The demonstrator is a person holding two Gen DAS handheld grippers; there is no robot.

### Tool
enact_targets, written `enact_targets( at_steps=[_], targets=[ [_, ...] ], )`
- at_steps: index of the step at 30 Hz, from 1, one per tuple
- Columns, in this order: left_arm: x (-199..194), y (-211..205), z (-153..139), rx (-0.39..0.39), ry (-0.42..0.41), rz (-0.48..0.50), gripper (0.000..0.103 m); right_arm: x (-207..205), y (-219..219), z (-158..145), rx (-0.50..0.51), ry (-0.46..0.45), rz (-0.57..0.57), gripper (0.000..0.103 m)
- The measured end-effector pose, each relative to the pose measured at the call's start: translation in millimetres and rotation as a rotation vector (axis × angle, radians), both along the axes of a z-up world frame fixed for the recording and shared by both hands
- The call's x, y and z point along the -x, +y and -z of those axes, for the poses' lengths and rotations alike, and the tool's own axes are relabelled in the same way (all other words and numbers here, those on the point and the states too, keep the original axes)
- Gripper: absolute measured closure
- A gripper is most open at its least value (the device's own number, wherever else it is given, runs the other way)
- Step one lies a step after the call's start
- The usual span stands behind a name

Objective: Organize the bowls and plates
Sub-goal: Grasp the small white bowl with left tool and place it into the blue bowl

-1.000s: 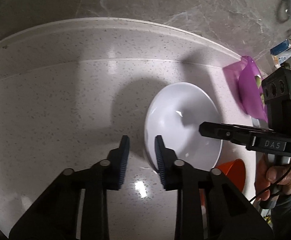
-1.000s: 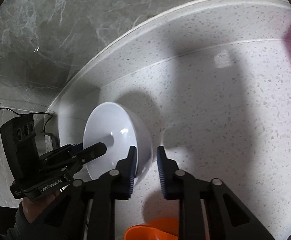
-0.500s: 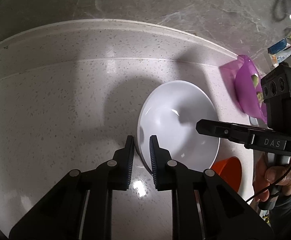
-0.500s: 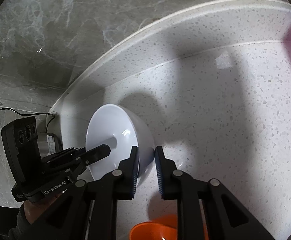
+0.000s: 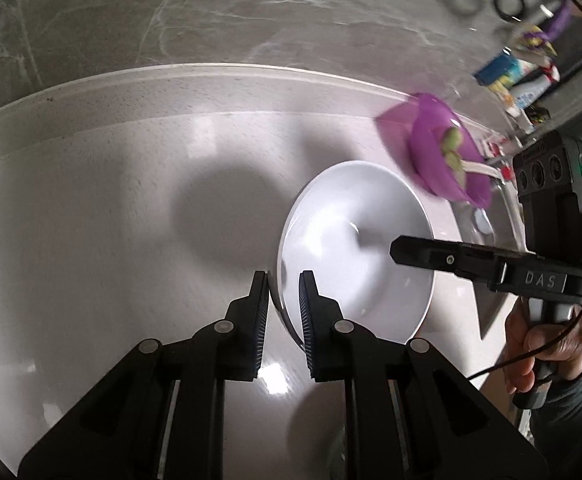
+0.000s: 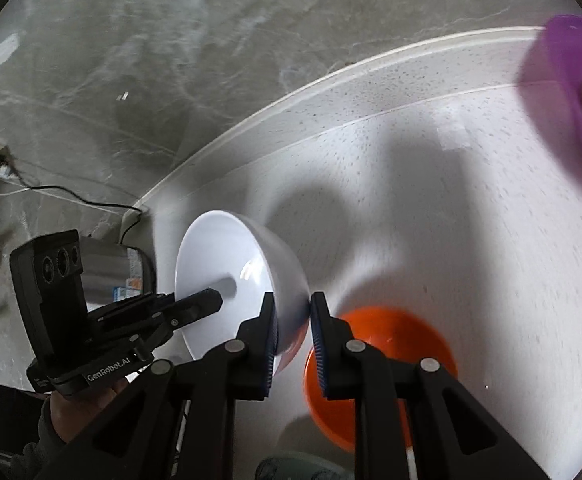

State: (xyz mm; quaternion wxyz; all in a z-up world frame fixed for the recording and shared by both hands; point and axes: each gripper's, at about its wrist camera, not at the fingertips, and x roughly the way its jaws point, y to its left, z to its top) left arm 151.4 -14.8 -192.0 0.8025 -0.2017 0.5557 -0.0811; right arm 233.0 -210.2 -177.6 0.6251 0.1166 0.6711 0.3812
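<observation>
A: Which step is this?
B: Carrying. Left gripper point(image 5: 283, 280) and right gripper point(image 6: 292, 303) both clamp their jaws on the white bowl's point(image 5: 343, 216) opposite rims, lifted above the counter point(image 5: 111, 208).
A: Next?
B: Probably nesting it over the orange bowl point(image 6: 391, 332), level.

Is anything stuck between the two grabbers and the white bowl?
No. Both grippers already pinch the white bowl by its rim: the left gripper on one side, the right gripper on the opposite side, each with one finger inside and one outside. Only the bowl's wall lies between the fingers.
</observation>
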Motion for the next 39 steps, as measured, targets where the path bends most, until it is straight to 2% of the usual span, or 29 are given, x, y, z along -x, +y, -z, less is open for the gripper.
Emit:
enact_targets(
  at_steps=[8, 14, 21, 29, 34, 39],
  targets=[
    [58, -35, -28, 0.025, -0.028, 0.035, 0.089, 43, -36, -33, -0.014, -0.019, 0.018, 0.084],
    [103, -62, -30, 0.052, -0.006, 0.072, 0.089, 78, -60, -41, -0.007, -0.005, 0.028, 0.084],
    [143, -89, -6, 0.090, 0.061, 0.091, 0.089, 116, -89, -26, 0.039, 0.048, 0.036, 0.084],
    [178, -117, 30, 0.079, 0.134, 0.127, 0.089, 143, -115, 7, 0.088, 0.128, 0.063, 0.084],
    [186, -125, 39, 0.055, 0.145, 0.139, 0.089, 150, -117, 22, 0.107, 0.153, 0.063, 0.084],
    [186, -129, 49, 0.020, 0.155, 0.133, 0.089, 154, -109, 29, 0.132, 0.140, 0.042, 0.084]
  ],
)
